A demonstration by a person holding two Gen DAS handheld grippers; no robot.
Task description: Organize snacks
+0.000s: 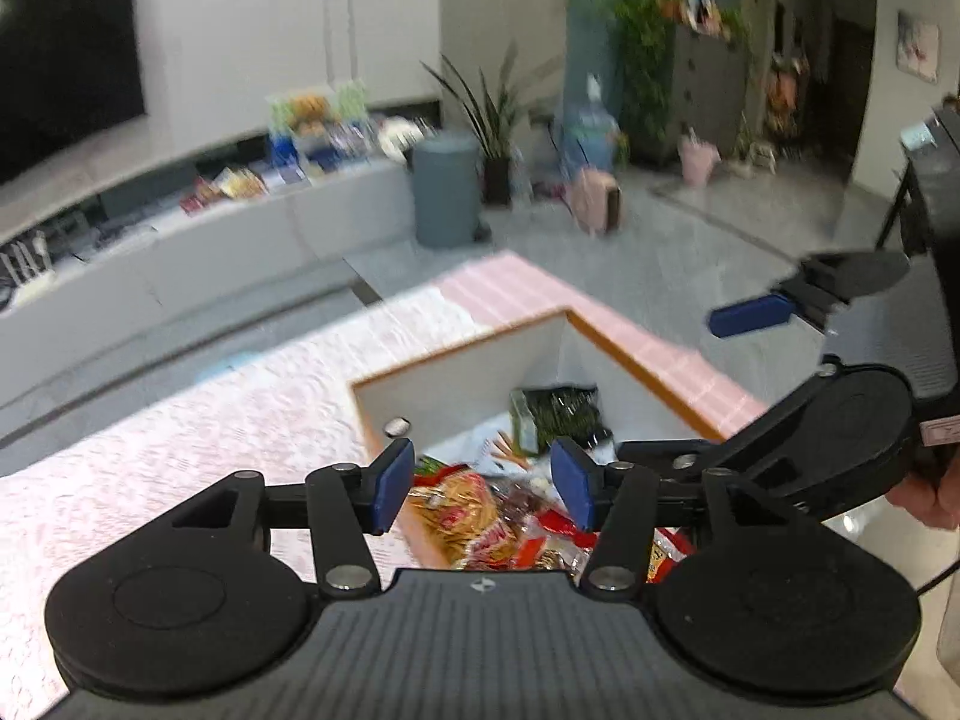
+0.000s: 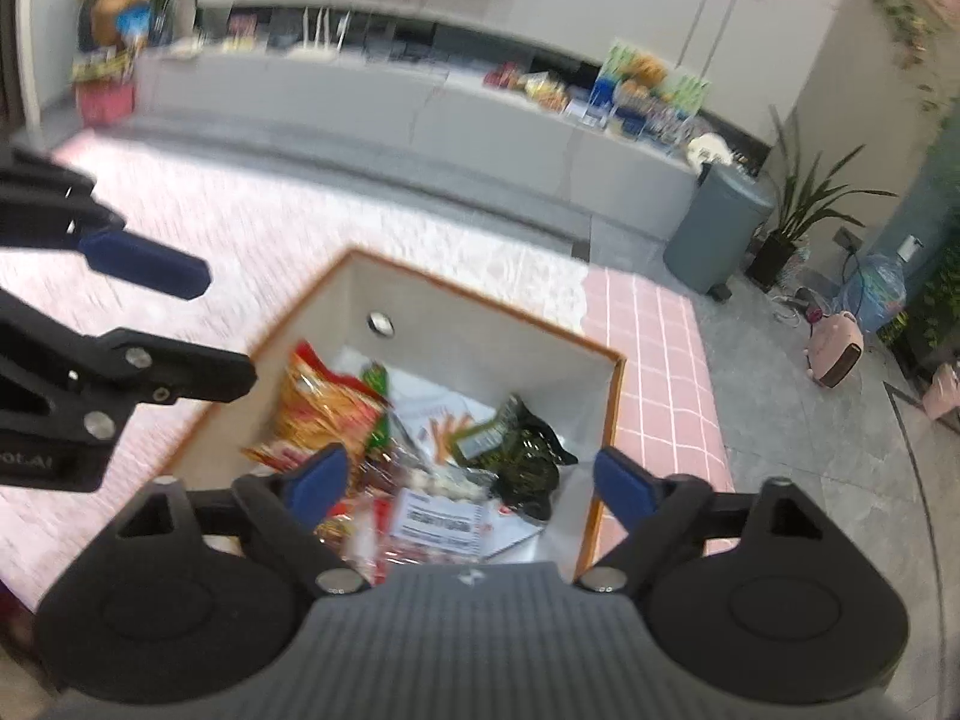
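Snacks [image 2: 336, 414] sit heaped inside the white box [image 2: 480, 324] with the orange rim, on the pink-checked table [image 2: 654, 324], a dark green packet [image 2: 528, 450] toward its far right. I have the left gripper [image 1: 483, 483] and right gripper [image 2: 468, 480] above the box, both spread with nothing between them. Packets look dropped in, probably so they stay together.

White box [image 2: 480, 324] with orange rim, pink checked cloth [image 2: 654, 336], dark green packet [image 2: 528, 450], blue-padded claws.

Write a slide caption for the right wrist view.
Open right gripper above a white box of snack packets.
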